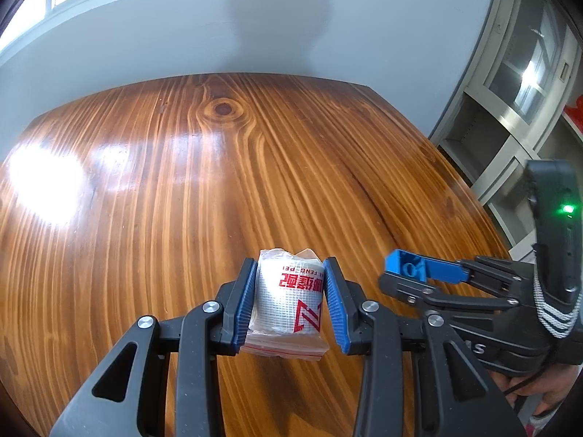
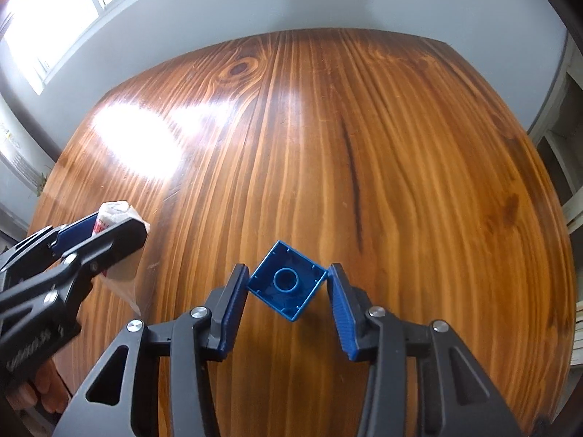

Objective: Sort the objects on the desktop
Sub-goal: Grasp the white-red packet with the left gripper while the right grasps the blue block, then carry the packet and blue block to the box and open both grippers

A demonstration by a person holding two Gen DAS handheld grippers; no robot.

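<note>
On the left, the left gripper (image 1: 288, 298) is clamped on a bagged roll of mesh tape (image 1: 289, 300), its blue pads pressed against both sides of the roll, and the loose plastic of the bag hangs below. The roll looks lifted just off the bench (image 1: 182, 182), though how far is hard to judge. To carry it well, I would keep the squeeze steady and the wrist level, since the slippery bag could let the roll slide out downward.

To the right, the right gripper (image 2: 288, 291) has the blue block (image 2: 288, 282) between its pads, hollow underside facing the camera. The block is turned cornerwise, so its corners meet the pads at left and right rather than flat faces. That hold seems fragile to me: the block could twist or pop free. Whether it is truly pinched or only touched I cannot tell. A slight roll of the wrist to meet flat faces would be safer before lifting.

Count: one tape roll, one blue block, two grippers, one bench.
</note>
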